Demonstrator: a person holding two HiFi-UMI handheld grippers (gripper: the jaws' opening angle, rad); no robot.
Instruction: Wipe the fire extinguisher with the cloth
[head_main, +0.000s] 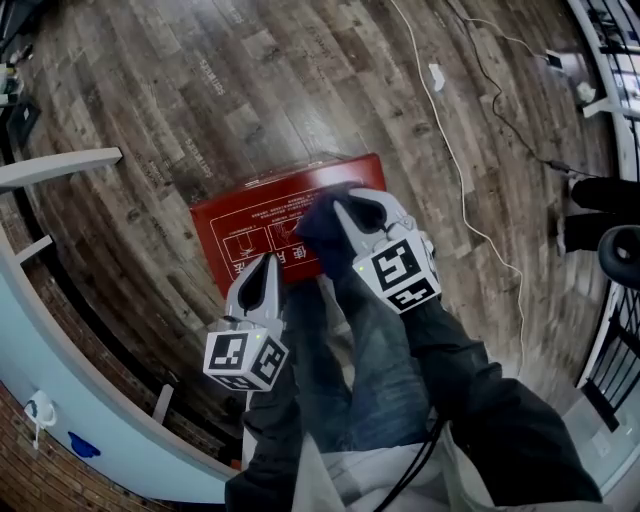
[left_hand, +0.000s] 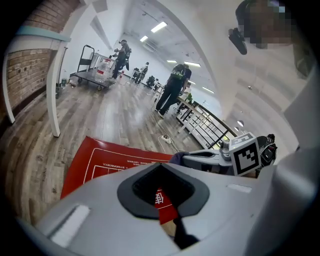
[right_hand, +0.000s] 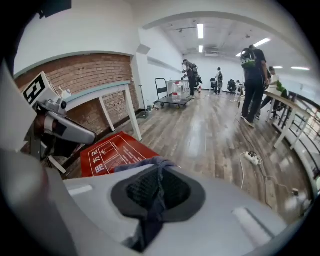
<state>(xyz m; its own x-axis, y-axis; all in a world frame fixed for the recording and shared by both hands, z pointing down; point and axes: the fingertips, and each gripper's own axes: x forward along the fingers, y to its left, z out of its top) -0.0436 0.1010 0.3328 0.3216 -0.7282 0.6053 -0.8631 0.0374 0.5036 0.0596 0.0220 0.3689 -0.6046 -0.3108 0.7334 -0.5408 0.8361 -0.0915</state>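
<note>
The fire extinguisher box lies flat on the wooden floor, printed face up. The right claw is pinched tight on a dark blue cloth, which bunches out past its tips over the near right part of the box. Whether the cloth already presses on the lid I cannot tell. The left claw hangs over the near edge of the box, jaws together with nothing between them.

The step in hand looks like the wipe itself. To do it well, the cloth should come down so that a broad fold lies on the lid – not the hard tips, which could scratch the print. Long, overlapping strokes from the near edge of the box to its far edge would cover the face evenly. The pinch must stay firm, since drag on the lid will tug the cloth. The box may slide on the smooth floor – so the left claw would do best pressing on the near left corner of the box, clear of the cloth's path
</note>
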